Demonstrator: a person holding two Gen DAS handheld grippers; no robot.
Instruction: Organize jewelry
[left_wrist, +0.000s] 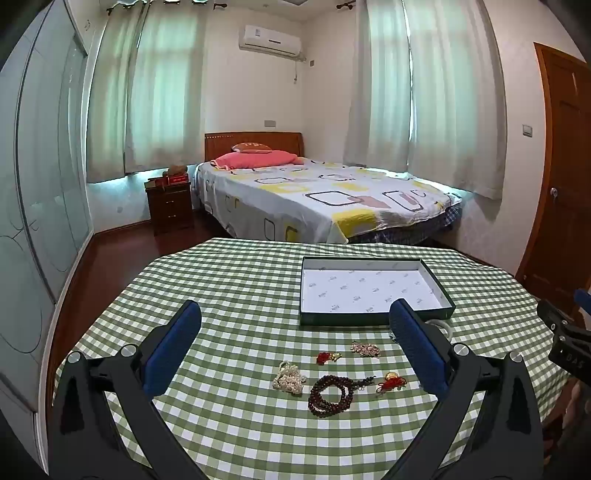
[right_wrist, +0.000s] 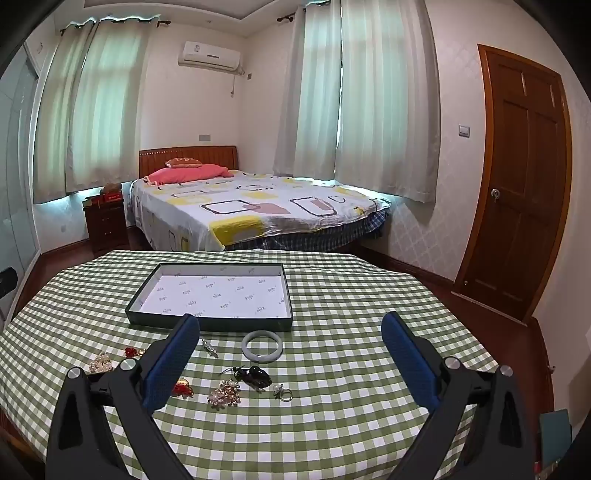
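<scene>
Jewelry lies scattered on a green checked tablecloth (left_wrist: 240, 295). In the left wrist view I see a dark wooden bead string (left_wrist: 328, 395), a pearl bunch (left_wrist: 290, 376), two red-and-gold charms (left_wrist: 327, 357) (left_wrist: 389, 382) and a pinkish brooch (left_wrist: 365, 348). The right wrist view shows a pale jade bangle (right_wrist: 262, 346), a silver pin (right_wrist: 209, 348), a dark pendant (right_wrist: 255, 376), a crystal brooch (right_wrist: 224, 395) and a pearl ring (right_wrist: 282, 392). A shallow dark green box (left_wrist: 373, 317) (right_wrist: 212, 321) with white lining stands behind them, nothing inside. My left gripper (left_wrist: 295, 347) and right gripper (right_wrist: 291, 354) hover open above the jewelry, holding nothing.
The table's far edge (right_wrist: 221, 253) faces a bed (right_wrist: 258, 210) with a nightstand (left_wrist: 170, 206) beside it. A wooden door (right_wrist: 517, 184) stands at the right. Part of the other gripper (left_wrist: 565, 336) shows at the right edge of the left wrist view.
</scene>
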